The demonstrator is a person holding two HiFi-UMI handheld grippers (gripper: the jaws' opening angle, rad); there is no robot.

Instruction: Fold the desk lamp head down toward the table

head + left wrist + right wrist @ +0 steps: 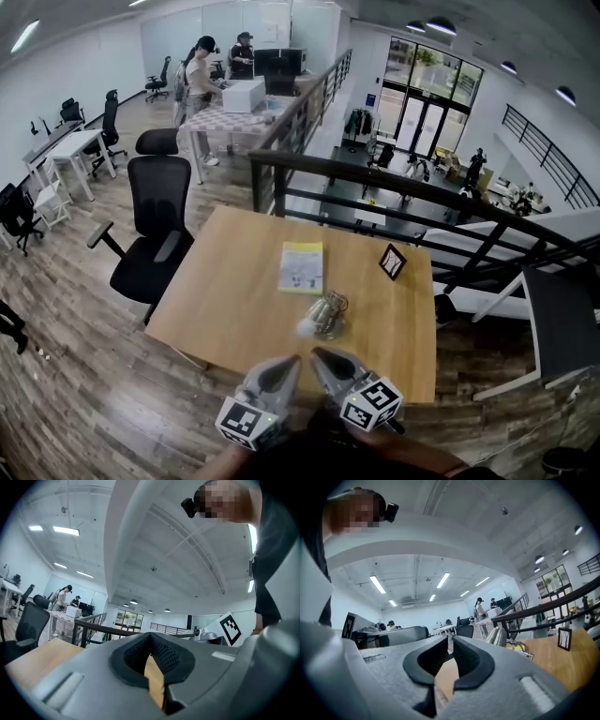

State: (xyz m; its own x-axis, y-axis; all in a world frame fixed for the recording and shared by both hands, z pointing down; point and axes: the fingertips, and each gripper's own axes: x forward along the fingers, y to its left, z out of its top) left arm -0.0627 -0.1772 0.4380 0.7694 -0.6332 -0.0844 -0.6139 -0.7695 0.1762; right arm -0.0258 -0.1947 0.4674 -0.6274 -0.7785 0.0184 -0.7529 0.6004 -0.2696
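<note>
Two empty grippers face the lamp (pixel 324 314), just ahead on the table (pixel 234 309). The right gripper (pixel 317 354) is nearer, jaws a crack apart; the left gripper (pixel 292 360) has its jaws pressed together.

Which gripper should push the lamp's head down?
Probably the right gripper. The lamp sits just ahead of its tip and shows clearly in the right gripper view. The left gripper sits slightly off to the side.

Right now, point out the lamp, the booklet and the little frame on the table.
lamp (pixel 326 315), head view, middle of its metal body
booklet (pixel 302 267), head view, middle of its cover
frame (pixel 392 262), head view, its dark face
</note>
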